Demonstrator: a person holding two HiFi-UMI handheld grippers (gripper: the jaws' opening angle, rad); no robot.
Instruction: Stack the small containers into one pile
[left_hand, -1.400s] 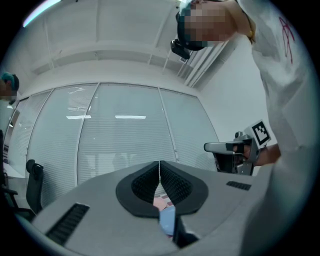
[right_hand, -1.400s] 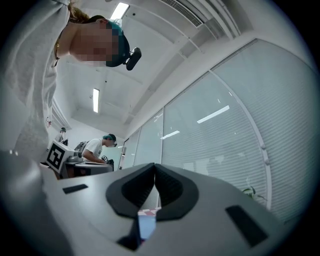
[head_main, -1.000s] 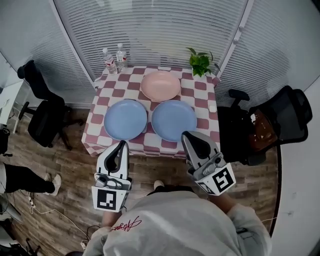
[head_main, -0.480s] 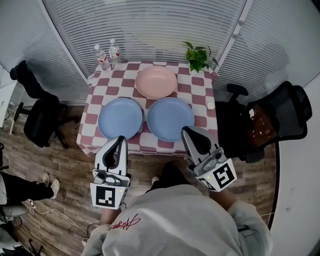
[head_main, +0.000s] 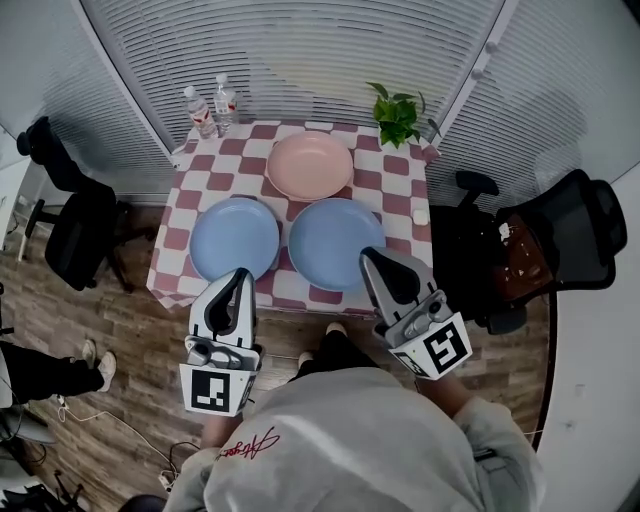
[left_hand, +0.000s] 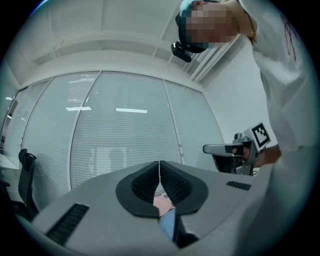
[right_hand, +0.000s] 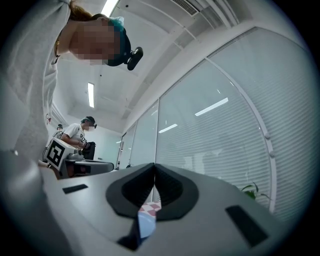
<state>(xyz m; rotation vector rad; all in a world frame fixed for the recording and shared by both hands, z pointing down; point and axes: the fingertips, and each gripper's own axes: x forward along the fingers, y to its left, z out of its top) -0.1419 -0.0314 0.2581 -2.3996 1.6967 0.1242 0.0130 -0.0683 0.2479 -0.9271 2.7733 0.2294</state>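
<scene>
On the red-white checked table (head_main: 402, 188), round pink plastic dish (head_main: 310, 165), left blue dish (head_main: 234, 238) & right blue dish (head_main: 335, 243) all unstacked; left gripper (head_main: 241, 276), right gripper (head_main: 374, 258) closed, empty.

pink dish (head_main: 310, 165) behind, left blue dish (head_main: 234, 237) beside right blue dish (head_main: 337, 243), unstacked

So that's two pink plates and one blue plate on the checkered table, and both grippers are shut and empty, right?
Not quite. The head view shows one pink plate, at the far side, and two blue plates nearer the person. The rest stands: they are on the checkered table, and the left gripper and right gripper are both shut and empty.
</scene>
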